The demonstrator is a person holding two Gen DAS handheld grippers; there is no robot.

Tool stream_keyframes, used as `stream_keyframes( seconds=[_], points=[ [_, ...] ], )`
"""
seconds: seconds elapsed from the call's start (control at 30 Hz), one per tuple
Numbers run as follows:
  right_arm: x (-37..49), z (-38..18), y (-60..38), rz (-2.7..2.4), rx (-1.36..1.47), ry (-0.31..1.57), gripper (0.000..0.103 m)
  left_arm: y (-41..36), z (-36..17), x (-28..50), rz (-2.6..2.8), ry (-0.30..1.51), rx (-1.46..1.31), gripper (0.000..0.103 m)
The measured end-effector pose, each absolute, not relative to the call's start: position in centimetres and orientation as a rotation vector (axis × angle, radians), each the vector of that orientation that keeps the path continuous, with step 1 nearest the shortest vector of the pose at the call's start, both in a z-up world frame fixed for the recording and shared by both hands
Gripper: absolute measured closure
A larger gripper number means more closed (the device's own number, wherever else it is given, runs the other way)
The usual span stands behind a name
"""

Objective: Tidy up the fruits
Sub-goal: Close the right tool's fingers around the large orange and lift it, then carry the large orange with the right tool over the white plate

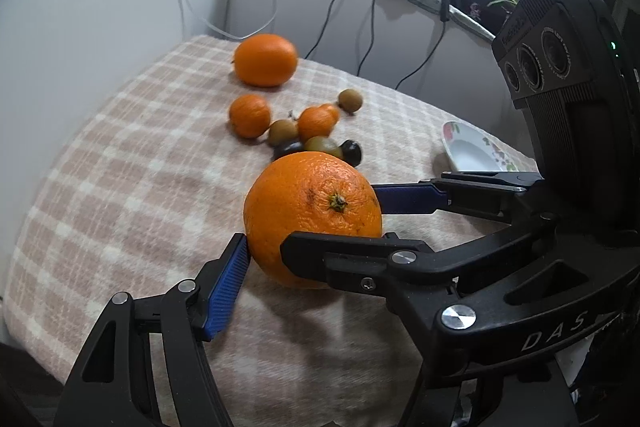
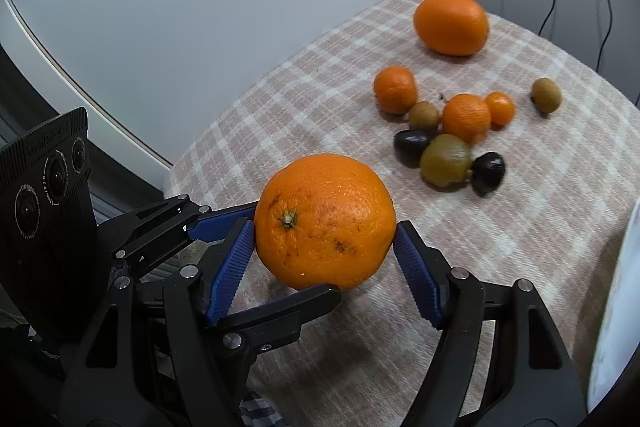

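Note:
A big orange (image 1: 312, 203) (image 2: 324, 219), stem end up, is gripped from two sides at once just over the checked cloth (image 1: 120, 167). My left gripper (image 1: 312, 243) has its left blue pad (image 1: 228, 283) against the fruit; its other finger is hidden behind the right gripper. My right gripper (image 2: 324, 231) presses both blue pads (image 2: 232, 267) on the orange's sides. In the right wrist view the left gripper (image 2: 294, 251) comes in from the left, one finger under the orange. In the left wrist view the right gripper (image 1: 332, 221) enters from the right.
Farther back on the cloth lie another large orange (image 2: 451, 24), small mandarins (image 2: 395, 89), brown kiwis (image 2: 546, 95), a green fruit (image 2: 445, 160) and dark plums (image 2: 488, 171). A white flowered plate (image 1: 476, 151) sits at the right. Cables hang down the wall behind.

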State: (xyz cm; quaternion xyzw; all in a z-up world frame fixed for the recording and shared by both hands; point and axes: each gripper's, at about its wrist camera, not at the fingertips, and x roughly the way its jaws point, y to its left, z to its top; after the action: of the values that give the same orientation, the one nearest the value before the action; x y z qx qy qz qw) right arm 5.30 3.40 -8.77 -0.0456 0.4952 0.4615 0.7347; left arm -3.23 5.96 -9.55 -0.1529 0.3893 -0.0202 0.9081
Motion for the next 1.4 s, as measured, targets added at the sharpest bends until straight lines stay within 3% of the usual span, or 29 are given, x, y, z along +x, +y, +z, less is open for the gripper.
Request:
stream_keyframes(
  seconds=[0.73,1.4],
  points=[
    [7.7,-4.5,-8.2,0.805,0.033,0.979,0.028,-3.4,-5.9,2.8,-0.246,0.741,-0.177,0.036],
    [11.8,-5.8,-17.2,0.645,0.114,0.975,0.029,-11.0,-6.5,9.0,-0.381,0.795,-0.119,0.036]
  ],
)
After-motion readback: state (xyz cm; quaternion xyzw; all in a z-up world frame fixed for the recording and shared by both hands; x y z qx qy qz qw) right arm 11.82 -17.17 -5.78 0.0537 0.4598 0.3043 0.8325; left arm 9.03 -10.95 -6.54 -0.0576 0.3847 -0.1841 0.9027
